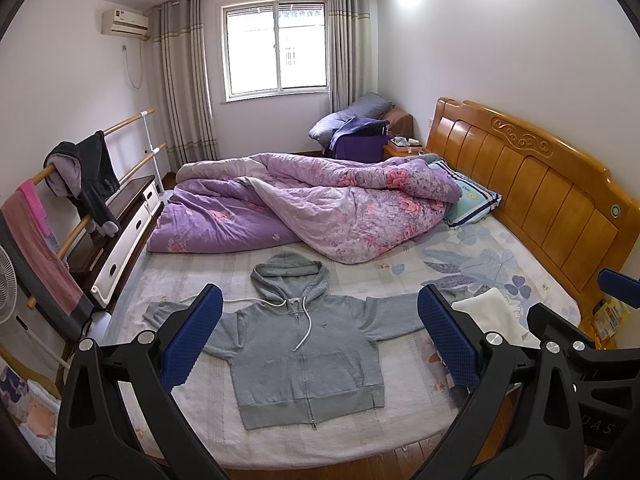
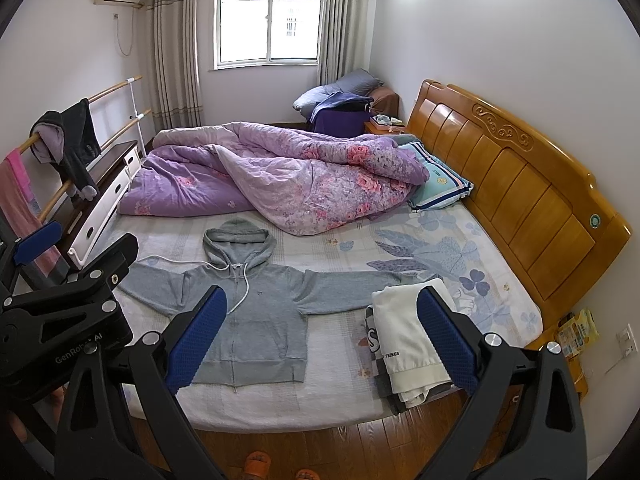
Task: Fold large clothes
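A grey zip hoodie (image 1: pixel 304 344) lies flat and face up on the bed (image 1: pixel 400 420), sleeves spread out to both sides, hood pointing to the far side. It also shows in the right wrist view (image 2: pixel 260 312). My left gripper (image 1: pixel 320 340) is open and empty, held above the near edge of the bed over the hoodie. My right gripper (image 2: pixel 322 340) is open and empty, held over the gap between the hoodie and a stack of folded clothes (image 2: pixel 408 344). The left gripper's body shows at the left of the right wrist view.
A rumpled purple floral quilt (image 1: pixel 312 208) covers the far half of the bed. A pillow (image 1: pixel 468 196) lies by the wooden headboard (image 1: pixel 540 192). The folded stack (image 1: pixel 496 316) sits on the bed's right. A clothes rack (image 1: pixel 72 200) and cabinet stand left. Wood floor (image 2: pixel 360 448) lies in front.
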`<state>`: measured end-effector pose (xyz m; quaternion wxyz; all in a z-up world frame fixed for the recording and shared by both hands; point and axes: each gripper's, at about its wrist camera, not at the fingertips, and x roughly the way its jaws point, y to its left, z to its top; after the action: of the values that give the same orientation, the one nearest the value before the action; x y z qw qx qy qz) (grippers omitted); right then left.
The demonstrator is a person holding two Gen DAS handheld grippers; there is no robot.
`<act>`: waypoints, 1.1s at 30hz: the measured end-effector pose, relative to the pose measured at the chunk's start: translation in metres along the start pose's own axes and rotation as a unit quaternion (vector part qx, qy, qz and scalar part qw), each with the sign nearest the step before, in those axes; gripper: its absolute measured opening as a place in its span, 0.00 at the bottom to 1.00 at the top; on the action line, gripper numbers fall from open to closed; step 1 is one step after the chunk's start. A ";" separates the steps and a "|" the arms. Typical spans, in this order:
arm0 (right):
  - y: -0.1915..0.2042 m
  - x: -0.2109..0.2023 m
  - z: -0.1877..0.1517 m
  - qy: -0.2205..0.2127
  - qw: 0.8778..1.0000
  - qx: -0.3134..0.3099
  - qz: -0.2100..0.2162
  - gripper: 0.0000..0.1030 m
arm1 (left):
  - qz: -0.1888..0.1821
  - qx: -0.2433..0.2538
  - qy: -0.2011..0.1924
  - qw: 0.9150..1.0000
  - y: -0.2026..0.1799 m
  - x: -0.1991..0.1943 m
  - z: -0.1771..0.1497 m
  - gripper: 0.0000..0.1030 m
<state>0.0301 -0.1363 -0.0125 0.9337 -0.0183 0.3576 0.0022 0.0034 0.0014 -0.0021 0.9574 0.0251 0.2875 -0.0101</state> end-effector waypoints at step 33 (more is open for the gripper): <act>0.027 0.013 0.005 0.014 1.000 -0.002 -0.025 0.90 | -0.027 -0.002 0.012 1.000 0.021 0.029 0.001 0.95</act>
<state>0.0421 -0.1093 -0.0182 0.9284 -0.0289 0.3699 -0.0205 0.0285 0.0222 -0.0165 0.9533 0.0155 0.2996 -0.0347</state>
